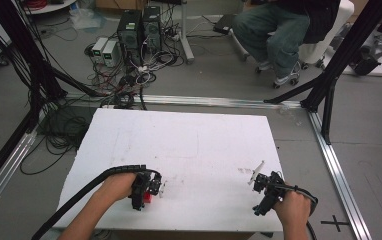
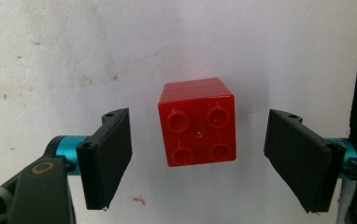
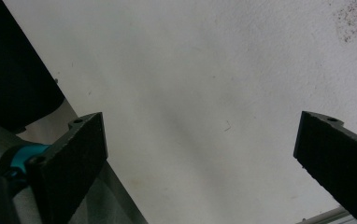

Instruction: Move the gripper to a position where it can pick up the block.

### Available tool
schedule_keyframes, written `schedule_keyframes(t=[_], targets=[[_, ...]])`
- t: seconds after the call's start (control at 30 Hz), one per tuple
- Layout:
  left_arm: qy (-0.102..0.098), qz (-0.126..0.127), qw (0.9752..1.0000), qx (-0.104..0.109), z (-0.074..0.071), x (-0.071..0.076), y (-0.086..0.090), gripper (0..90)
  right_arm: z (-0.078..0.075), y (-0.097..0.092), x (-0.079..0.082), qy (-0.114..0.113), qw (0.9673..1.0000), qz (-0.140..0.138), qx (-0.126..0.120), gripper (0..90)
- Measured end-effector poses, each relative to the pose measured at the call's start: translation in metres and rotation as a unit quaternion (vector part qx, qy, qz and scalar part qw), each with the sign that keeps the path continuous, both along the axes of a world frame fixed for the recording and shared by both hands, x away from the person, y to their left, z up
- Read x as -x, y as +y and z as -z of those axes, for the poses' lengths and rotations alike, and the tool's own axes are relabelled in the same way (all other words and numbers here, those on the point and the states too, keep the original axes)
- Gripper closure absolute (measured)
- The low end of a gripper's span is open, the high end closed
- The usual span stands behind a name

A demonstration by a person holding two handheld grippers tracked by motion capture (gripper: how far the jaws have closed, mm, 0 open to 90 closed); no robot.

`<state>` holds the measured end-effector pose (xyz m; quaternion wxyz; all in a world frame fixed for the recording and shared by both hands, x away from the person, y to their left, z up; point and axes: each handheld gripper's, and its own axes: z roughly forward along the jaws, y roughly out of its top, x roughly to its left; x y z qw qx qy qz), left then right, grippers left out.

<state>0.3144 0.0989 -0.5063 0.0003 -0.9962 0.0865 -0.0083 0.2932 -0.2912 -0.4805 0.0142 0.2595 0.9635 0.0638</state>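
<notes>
A red four-stud brick (image 2: 197, 122) lies on the white table top (image 1: 194, 145), studs facing the left gripper's camera. My left gripper (image 2: 197, 161) is open, a jaw on either side of the brick with a gap on both sides, touching nothing. In the high view the left gripper (image 1: 146, 187) sits near the table's front edge with the red brick (image 1: 148, 197) peeking out under it. My right gripper (image 1: 261, 182) is near the front right corner, and in its own view the right gripper (image 3: 200, 163) stands wide open over bare white surface.
The table's right edge and the grey floor (image 3: 36, 126) show beside the right gripper. Black frame posts (image 1: 349, 45) flank the table. Computers and tangled cables (image 1: 129, 50) lie behind it, and a seated person (image 1: 279, 30) is at the far right.
</notes>
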Motion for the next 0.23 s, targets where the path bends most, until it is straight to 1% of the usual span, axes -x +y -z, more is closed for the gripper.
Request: schedule_keyframes(t=[0.1,0.23], targets=[[-0.001,0.001,1.0,-0.003,0.0001,-0.0001,-0.0005,23.8,-0.0003,0.0,-0.0001,0.0,1.0,-0.002,-0.002,2.0],[-0.003,-0.002,1.0,0.0,-0.0016,0.0006,0.0,23.7,-0.0007,-0.0005,-0.0003,-0.001,1.0,-0.003,-0.001,2.0]])
